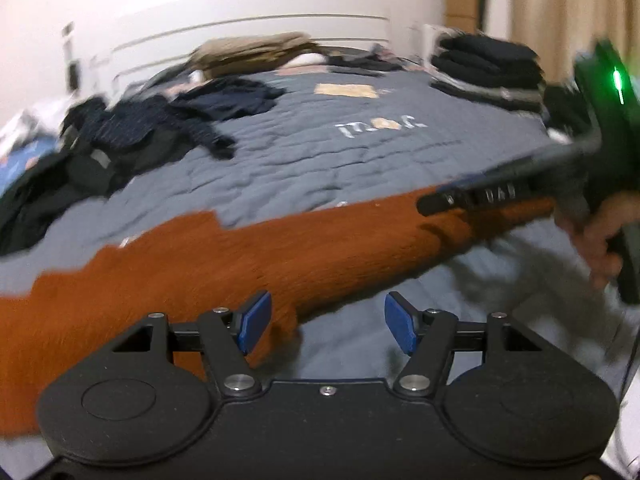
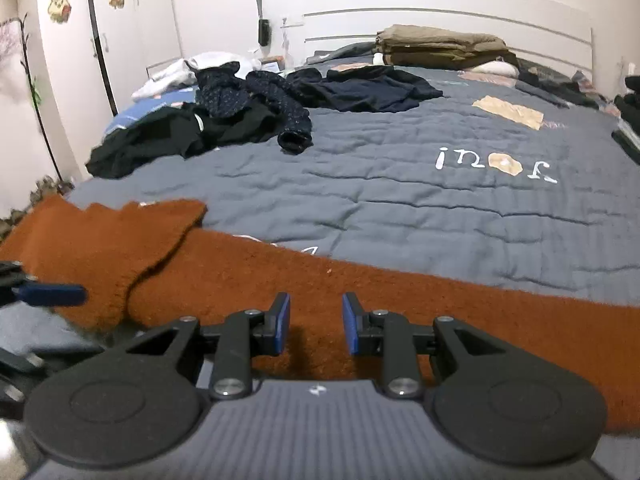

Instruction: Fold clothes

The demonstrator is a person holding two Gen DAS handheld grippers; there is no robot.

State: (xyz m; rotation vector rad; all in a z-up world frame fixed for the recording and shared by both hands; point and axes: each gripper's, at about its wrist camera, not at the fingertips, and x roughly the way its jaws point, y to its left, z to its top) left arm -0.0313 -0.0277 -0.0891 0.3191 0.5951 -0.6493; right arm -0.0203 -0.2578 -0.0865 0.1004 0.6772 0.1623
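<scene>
While both grippers hang with fingers spread, one rust-brown garment (image 2: 248,276) lies flat across the near edge of the bed.

The left gripper (image 1: 328,326) and right gripper (image 2: 314,324) each hold nothing above that garment, whose ends run out of view. Farther left lies one heap of dark clothes (image 2: 240,112); far right, one dark folded stack (image 1: 488,64), blurred. One tan folded pile (image 2: 440,46) sits farthest on the grey quilt (image 2: 400,200).
</scene>
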